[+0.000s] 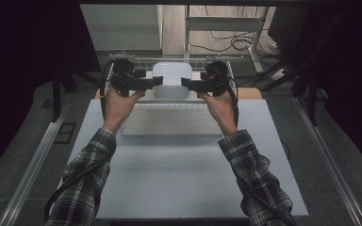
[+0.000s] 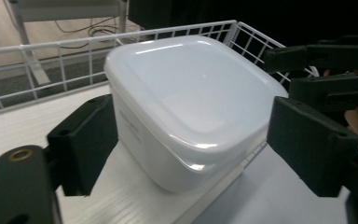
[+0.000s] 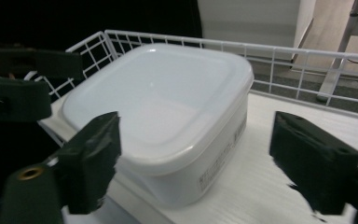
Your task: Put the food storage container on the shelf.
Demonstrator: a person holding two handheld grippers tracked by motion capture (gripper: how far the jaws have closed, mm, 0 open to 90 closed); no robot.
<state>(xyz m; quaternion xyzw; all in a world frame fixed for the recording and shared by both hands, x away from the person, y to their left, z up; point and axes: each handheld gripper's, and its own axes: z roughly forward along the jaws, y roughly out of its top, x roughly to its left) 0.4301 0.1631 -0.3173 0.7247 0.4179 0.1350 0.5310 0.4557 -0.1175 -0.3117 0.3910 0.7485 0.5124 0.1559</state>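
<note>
A white square plastic container with its lid on stands in a white wire basket at the table's far edge. My left gripper points at the container's left side and my right gripper at its right side. In the left gripper view the container sits between the wide-open jaws of the left gripper; one jaw is close to its wall, the other stands apart. The right gripper is open too, its jaws standing either side of a corner of the container.
A flat white board lies on the grey table just in front of the basket. The basket's wire walls rise behind the container. Metal rails run along both sides of the table; cables lie on the floor behind.
</note>
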